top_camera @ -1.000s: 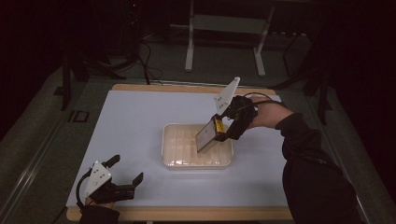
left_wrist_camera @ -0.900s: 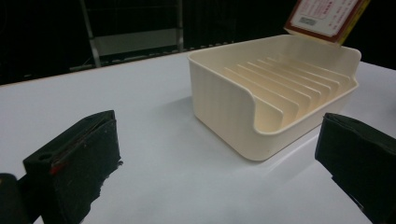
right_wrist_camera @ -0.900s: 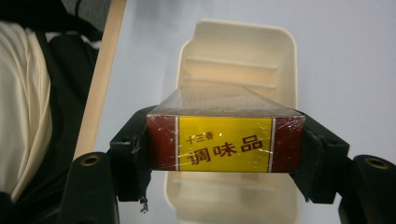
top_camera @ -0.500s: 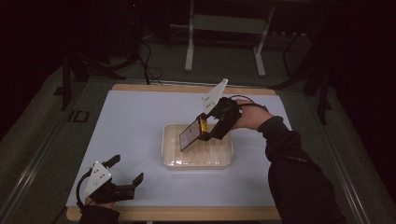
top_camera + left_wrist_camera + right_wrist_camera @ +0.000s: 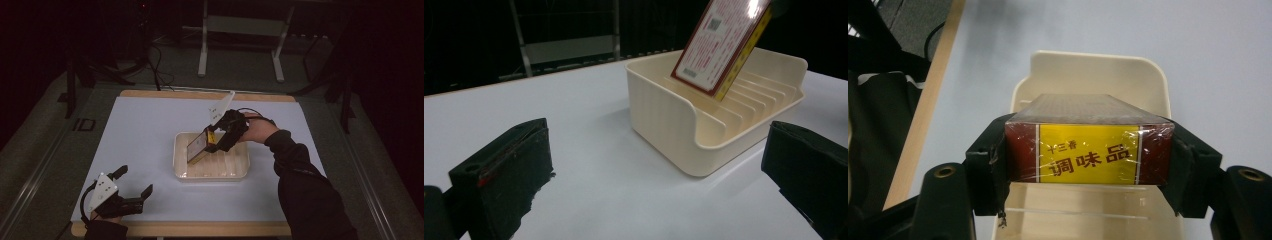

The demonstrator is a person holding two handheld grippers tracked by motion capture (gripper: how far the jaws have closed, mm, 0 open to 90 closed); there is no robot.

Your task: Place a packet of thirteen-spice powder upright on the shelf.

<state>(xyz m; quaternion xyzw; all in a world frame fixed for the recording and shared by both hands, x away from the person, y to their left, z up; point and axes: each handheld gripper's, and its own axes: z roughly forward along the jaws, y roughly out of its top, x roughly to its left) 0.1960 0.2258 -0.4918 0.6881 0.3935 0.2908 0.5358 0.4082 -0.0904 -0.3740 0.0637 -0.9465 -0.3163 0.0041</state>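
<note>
1. Right gripper [image 5: 210, 142] reached in from the right of the high view, over the cream tray [image 5: 240, 174]; its jaws were clamped on the two narrow sides of a flat seasoning box [image 5: 196, 148], with the grey plate on top of it pointing up and away.
2. Seasoning box: dark red with a yellow end panel [image 5: 1088, 154] bearing printed characters, wrapped in clear film. It was held tilted, its lower end down inside the tray's left part, among the ridges of the floor; whether it touched them could not be told.
3. Cream tray [image 5: 664, 115]: shallow, with rounded corners and a ribbed floor, standing on the white table [image 5: 145, 130] near its middle.
4. Left gripper [image 5: 134, 189] rested at the near left corner of the table, well apart from the tray. Its jaws stood wide, with nothing between them, and pointed toward the tray.
5. Left gripper view: the printed face of the box [image 5: 719, 42] leaned over the tray's near wall.
</note>
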